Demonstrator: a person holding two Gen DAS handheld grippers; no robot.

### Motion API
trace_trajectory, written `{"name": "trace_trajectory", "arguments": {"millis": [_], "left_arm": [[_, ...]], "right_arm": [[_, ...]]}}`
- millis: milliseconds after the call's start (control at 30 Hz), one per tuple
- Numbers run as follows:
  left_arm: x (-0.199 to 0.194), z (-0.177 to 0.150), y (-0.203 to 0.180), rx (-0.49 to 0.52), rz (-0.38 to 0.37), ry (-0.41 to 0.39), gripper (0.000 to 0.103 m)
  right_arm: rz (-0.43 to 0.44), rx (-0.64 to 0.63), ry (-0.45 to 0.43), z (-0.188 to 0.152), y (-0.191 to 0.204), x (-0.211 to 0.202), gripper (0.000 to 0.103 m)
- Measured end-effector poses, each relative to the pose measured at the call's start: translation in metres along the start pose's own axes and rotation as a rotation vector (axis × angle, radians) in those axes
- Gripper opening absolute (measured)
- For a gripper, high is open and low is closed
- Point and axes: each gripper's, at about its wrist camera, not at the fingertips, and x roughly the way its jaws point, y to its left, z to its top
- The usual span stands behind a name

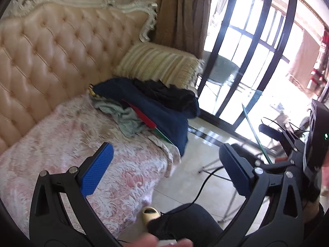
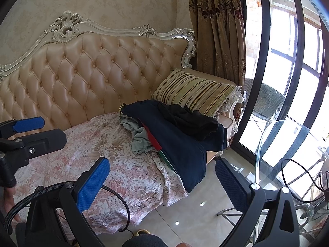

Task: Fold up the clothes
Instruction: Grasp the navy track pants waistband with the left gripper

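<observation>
A loose pile of clothes lies at the sofa's right end: a navy garment hangs over the seat edge, a black one sits on top, and a grey-green one is crumpled beside a red strip. My left gripper is open and empty, in the air short of the pile, over the seat's front edge. My right gripper is also open and empty, well back from the pile. The left gripper's blue pad shows at the right wrist view's left edge.
The sofa seat wears a pink floral cover under a tufted cream backrest. A striped cushion leans behind the pile. A glass table, cables and glass doors stand right. A knee and a slipper are below.
</observation>
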Motion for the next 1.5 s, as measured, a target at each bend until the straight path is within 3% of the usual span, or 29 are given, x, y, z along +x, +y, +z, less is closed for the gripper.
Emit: {"name": "trace_trajectory", "arguments": {"millis": [133,200,267,367,467,533,633,800,900,1000,1033,1100,1167,1233,1333,1500], "left_arm": [[0.028,0.004,0.06,-0.196,-0.106,0.061,0.103],[0.044,0.014,0.09,-0.279,-0.125,0.04,0.103],[0.068,0.026,0.127,-0.393,-0.221,0.018,0.103],[0.119,0.053,0.181,-0.565,-0.329,-0.007,0.103],[0.183,0.075,0.235,-0.798,-0.44,0.0,0.102],[0.229,0.085,0.264,-0.91,-0.459,0.024,0.095],[0.279,0.088,0.298,-0.998,-0.424,0.058,0.074],[0.329,0.086,0.349,-1.089,-0.36,0.045,0.074],[0.35,0.092,0.36,-1.073,-0.329,0.065,0.073],[0.372,0.103,0.365,-1.039,-0.294,0.099,0.06],[0.379,0.108,0.366,-1.034,-0.292,0.11,0.046],[0.387,0.116,0.366,-1.005,-0.271,0.125,0.041],[0.386,0.123,0.364,-0.972,-0.245,0.122,0.021],[0.383,0.129,0.362,-0.936,-0.209,0.111,0.017],[0.36,0.151,0.342,-0.776,-0.14,0.05,0.015],[0.303,0.195,0.298,-0.552,-0.15,-0.056,0.014]], "right_arm": [[0.006,0.052,0.031,0.006,-0.012,0.024,0.103],[0.019,0.085,0.047,0.012,-0.018,0.04,0.103],[0.056,0.11,0.062,0.021,-0.022,0.063,0.103],[0.096,0.129,0.083,0.033,-0.024,0.098,0.103],[0.119,0.148,0.098,0.039,-0.029,0.13,0.103],[0.118,0.162,0.101,0.038,-0.034,0.144,0.103],[0.104,0.17,0.106,0.032,-0.04,0.163,0.103],[0.078,0.178,0.101,0.017,-0.049,0.183,0.103],[0.068,0.178,0.098,0.011,-0.055,0.192,0.103],[0.061,0.18,0.099,0.007,-0.061,0.201,0.103],[0.057,0.175,0.099,0.007,-0.062,0.204,0.103],[0.048,0.163,0.098,0.007,-0.063,0.208,0.103],[0.04,0.156,0.09,0.007,-0.065,0.212,0.103],[0.04,0.16,0.091,0.006,-0.067,0.217,0.103],[0.047,0.174,0.087,0.004,-0.07,0.223,0.103],[0.059,0.213,0.066,0.006,-0.076,0.226,0.103]]}}
